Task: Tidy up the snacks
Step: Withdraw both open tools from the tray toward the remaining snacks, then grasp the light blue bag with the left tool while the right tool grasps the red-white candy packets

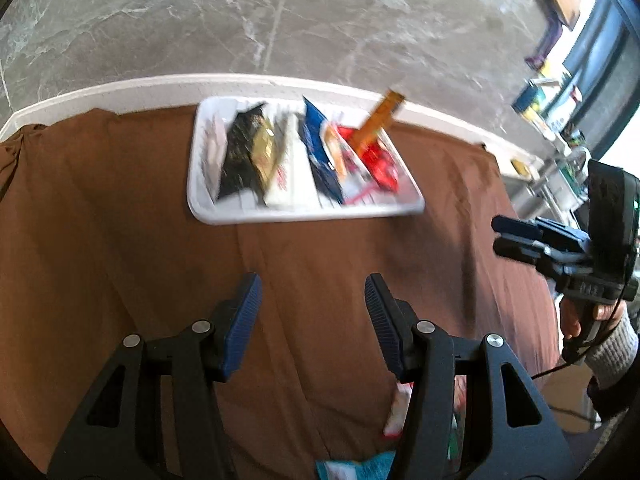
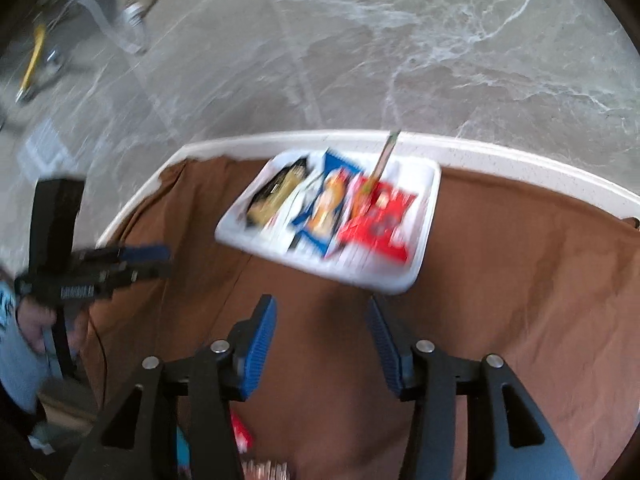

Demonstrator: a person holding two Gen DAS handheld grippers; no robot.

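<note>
A: State the condition of both tongs.

B: The left tongs [image 1: 312, 300] stand spread, with nothing between the blue ribbed pads [image 1: 244, 320]; only the brown cloth [image 1: 120, 240] shows in the gap. The right tongs [image 2: 322, 320] are likewise spread and carry nothing. Each is gripped by a hand [image 1: 580, 320] with a grey knit sleeve [image 1: 612, 356] at the wrist.

A: Where are the snacks?

B: Ahead of both tongs, past the fingertips, in a white tray [image 1: 304, 216] on the table [image 1: 160, 88]. The tray holds several packets side by side: a black-and-gold packet [image 1: 248, 148], a white packet [image 1: 288, 172], a blue packet [image 1: 320, 152] and a red packet [image 1: 380, 160]. An orange stick packet [image 1: 380, 120] leans up out of the tray's far right part. Print on the packets is too blurred to read. Further packets lie close under the tongs: a red-and-white packet [image 1: 398, 412] beside the left tongs' right finger, and a teal packet [image 1: 352, 468] at the lower edge.

A: Describe the surface and the room.

B: The cloth covers most of the table; a bare white rim remains along the far edge, just beyond the tray. Beyond the table lies a grey marbled floor [image 1: 280, 20] with white veins. Right of the left tongs, shelving with coloured items [image 1: 548, 100] stands by a bright window.
</note>
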